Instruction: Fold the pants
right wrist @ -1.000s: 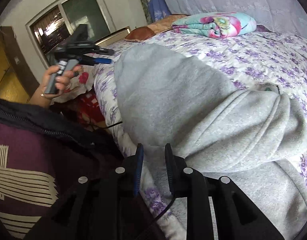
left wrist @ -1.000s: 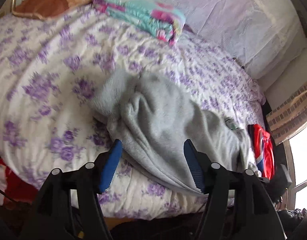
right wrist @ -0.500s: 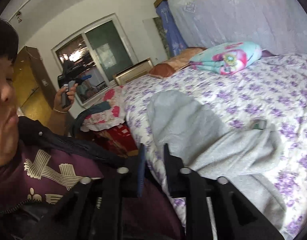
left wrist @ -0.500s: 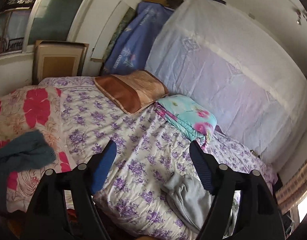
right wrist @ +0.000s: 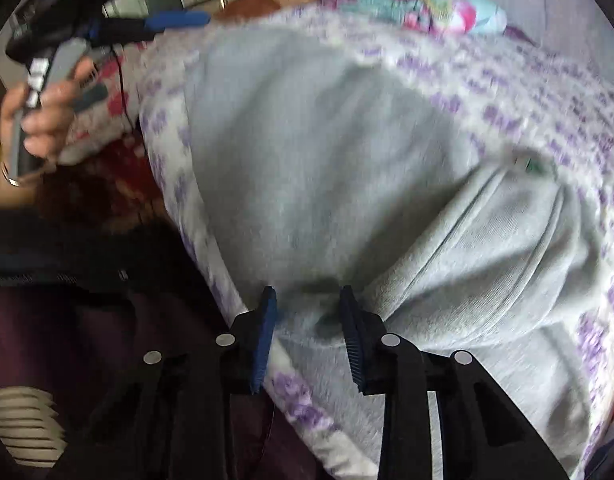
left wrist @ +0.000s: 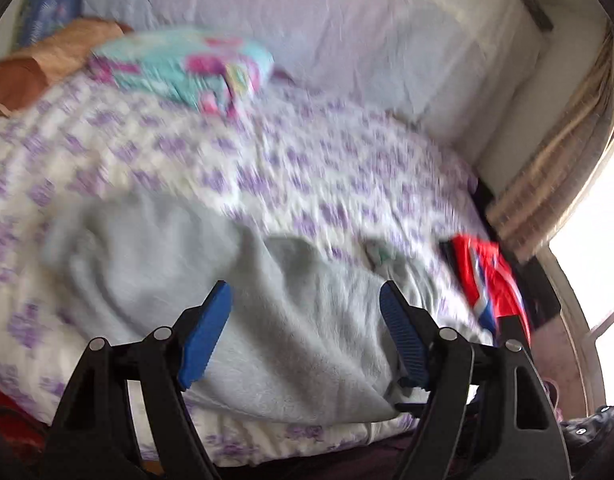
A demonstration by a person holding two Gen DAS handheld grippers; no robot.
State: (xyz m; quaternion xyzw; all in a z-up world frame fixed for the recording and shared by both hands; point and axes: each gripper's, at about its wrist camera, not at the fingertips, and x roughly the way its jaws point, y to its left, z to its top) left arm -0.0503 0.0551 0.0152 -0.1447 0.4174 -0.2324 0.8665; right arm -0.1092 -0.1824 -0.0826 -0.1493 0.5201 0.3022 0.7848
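The grey fleece pants point(left wrist: 291, 312) lie bunched on the purple-flowered bed sheet point(left wrist: 267, 168) near the bed's front edge. They also fill the right wrist view point(right wrist: 347, 184), folded over with a seam across. My left gripper point(left wrist: 305, 300) is open and empty, held above the pants. It also shows in the right wrist view point(right wrist: 119, 20), raised at the upper left in a hand. My right gripper point(right wrist: 307, 304) is open by a narrow gap, its fingertips at the pants' near edge with cloth between them.
A folded turquoise floral blanket point(left wrist: 187, 68) and a brown pillow point(left wrist: 35, 64) lie at the head of the bed. A red garment point(left wrist: 487, 276) hangs at the bed's right side by a window. The person's dark jacket point(right wrist: 87, 300) is close on the left.
The left gripper swung up toward the wall, then back down over the pants. The right gripper lifted away and came back down at the pants' edge, its jaws now wider apart.
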